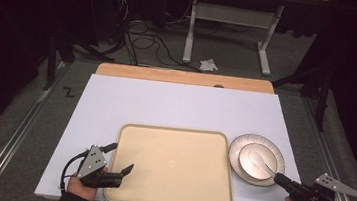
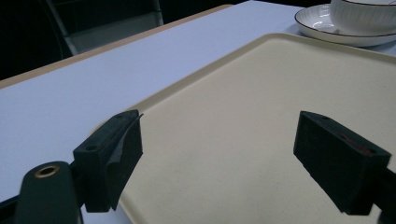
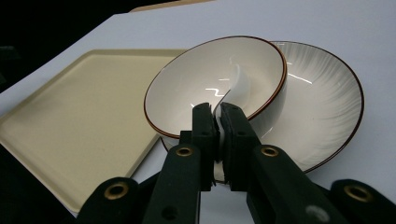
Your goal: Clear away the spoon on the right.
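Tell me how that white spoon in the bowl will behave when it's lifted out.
The spoon looks like glazed ceramic: probably stiff, and fragile if dropped. Its glossy handle may slip in the right gripper, shut on its thin end. Lifting may scrape the bowl.

No legible text, label, brand or number anywhere. Only a dark Z-shaped mark (image 1: 69,92) on the grey floor, far left, just beside the table's (image 1: 176,105) far-left corner; whether letter or tape, impossible to tell. Nothing printed on the cream tray (image 1: 122,185), the plate (image 1: 242,140) or the bowl (image 3: 187,79).
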`<state>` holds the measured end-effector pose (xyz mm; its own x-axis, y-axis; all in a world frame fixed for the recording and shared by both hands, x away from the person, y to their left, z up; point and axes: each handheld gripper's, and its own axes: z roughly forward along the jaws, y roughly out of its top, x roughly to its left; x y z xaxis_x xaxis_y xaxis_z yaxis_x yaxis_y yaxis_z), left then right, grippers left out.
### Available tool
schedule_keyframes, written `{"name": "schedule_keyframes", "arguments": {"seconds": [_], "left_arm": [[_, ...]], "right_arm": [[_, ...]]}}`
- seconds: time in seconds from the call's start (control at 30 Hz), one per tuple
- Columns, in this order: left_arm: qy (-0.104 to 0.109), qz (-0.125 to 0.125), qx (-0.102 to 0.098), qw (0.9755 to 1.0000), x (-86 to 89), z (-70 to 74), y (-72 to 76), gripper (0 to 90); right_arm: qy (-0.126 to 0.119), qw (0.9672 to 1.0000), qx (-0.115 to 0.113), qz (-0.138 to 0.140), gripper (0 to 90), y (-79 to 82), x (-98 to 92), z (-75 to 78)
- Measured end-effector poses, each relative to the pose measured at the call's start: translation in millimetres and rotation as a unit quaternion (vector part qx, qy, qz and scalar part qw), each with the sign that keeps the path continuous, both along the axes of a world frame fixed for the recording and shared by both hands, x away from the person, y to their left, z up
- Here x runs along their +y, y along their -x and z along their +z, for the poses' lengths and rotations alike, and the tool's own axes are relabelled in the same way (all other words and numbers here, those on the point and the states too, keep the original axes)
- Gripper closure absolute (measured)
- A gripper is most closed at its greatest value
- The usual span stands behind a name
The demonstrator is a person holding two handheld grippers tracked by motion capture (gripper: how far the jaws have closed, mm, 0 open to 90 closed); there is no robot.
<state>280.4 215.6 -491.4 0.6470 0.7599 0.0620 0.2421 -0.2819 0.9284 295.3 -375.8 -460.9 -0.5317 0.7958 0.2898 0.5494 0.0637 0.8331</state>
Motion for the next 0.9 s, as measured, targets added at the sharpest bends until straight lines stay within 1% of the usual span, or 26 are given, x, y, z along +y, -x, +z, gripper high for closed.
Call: {"name": "schedule_keyframes", "arguments": {"seconds": [0.27,0.47,0.7,0.9], "left_arm": [[0.0,0.001,-0.001,1.0,0.2,0.2,0.1,15.9],[-0.001,0.0,-0.001,1.0,0.4,0.3,0.1,15.9],[0.0,0.001,-0.002,1.0,0.3,0.2,0.1,15.9],[-0.001,0.001,-0.002,1.0,0.5,0.5,0.3,15.9]], "right_arm": [[0.007,0.9999,-0.009,0.011,86.8,1.4,2.3,2.6],[0.006,0.9996,-0.025,0.011,87.0,4.2,2.5,7.3],[0.014,0.9989,-0.044,0.011,87.0,6.5,3.7,12.0],[0.017,0.9981,-0.059,0.007,87.0,9.3,6.3,17.0]]}}
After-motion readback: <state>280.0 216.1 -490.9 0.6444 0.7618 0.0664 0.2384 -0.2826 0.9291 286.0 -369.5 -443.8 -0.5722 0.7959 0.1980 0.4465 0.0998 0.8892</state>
